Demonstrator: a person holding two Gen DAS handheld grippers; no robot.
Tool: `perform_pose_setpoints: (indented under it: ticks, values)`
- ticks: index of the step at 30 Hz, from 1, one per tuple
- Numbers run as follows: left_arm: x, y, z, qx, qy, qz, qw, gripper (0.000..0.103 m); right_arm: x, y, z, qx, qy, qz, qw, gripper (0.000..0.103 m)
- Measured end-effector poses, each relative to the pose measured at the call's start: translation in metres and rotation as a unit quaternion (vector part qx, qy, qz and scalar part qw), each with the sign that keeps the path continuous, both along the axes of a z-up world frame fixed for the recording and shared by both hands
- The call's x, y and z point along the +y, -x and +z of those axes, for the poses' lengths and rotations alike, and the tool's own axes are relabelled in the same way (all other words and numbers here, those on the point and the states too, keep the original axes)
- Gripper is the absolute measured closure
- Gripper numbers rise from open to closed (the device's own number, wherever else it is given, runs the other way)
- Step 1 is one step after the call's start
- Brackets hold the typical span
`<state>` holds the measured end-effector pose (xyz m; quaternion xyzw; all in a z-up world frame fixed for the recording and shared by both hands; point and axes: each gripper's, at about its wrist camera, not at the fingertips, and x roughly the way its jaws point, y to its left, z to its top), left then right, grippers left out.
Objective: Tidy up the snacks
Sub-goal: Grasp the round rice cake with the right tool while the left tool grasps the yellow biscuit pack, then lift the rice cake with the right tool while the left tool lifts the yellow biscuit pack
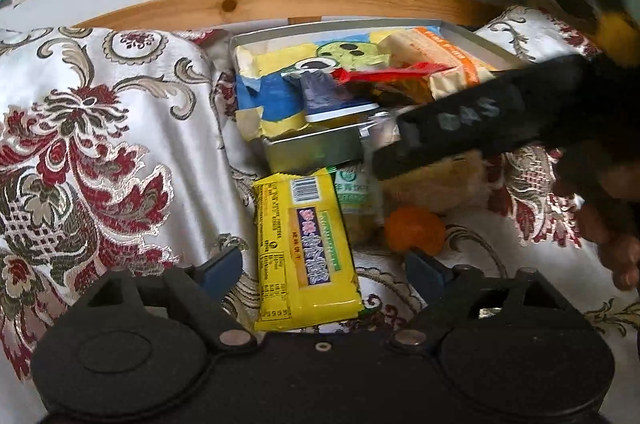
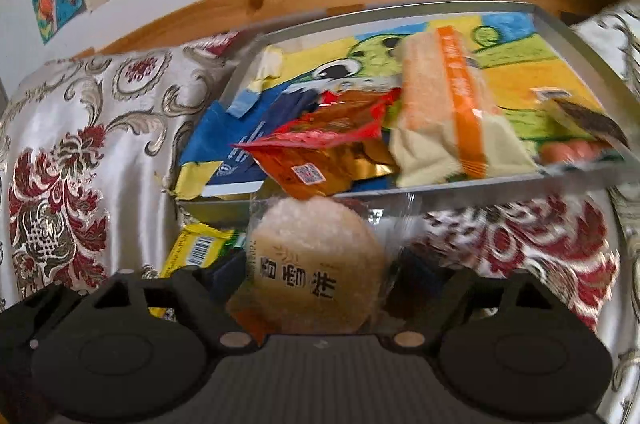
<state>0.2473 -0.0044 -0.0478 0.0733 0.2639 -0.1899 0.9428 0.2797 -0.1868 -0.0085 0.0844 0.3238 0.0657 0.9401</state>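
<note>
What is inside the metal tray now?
The metal tray holds a drawing liner, an orange-striped packet, a red packet and a blue one. Anything beneath them is hidden.

Left tongs (image 1: 322, 270): matte black housing, round caps, silver pivot screws, blue fingertips (image 1: 224, 264). Right tongs (image 2: 316, 276) same.

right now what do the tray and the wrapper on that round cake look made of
Tray: looks like thin metal, grey matte walls with sharp folded edges; could be coated card.
Wrapper on the round cake: clear glossy plastic film, the cake showing through and crinkled glints at its edge.
</note>
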Motion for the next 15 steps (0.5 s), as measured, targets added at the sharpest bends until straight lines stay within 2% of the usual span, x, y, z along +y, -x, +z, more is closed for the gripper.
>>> perform_pose_setpoints:
  ticks: [3,7,8,11,15]
  values:
    - [0.001,-0.001,-0.002,0.002,-0.002,0.009,1.0000,0.023,-0.009,0.008,-0.004,-0.010,-0.008,-0.008,1.000,0.034]
    - [0.004,-0.003,-0.002,0.005,0.000,0.016,0.9999,0.031,-0.015,0.018,-0.005,-0.018,-0.018,-0.011,1.000,0.038]
    - [0.004,-0.005,-0.002,0.008,0.002,0.018,0.9998,0.036,-0.016,0.021,-0.005,-0.019,-0.022,-0.013,1.000,0.040]
    - [0.005,-0.007,-0.003,0.023,0.015,0.019,0.9994,0.049,-0.020,0.030,-0.005,-0.025,-0.032,-0.010,0.999,0.050]
    - [0.009,-0.007,-0.002,0.047,0.050,0.038,0.9969,0.052,-0.020,0.045,-0.003,-0.037,-0.026,0.003,0.999,0.068]
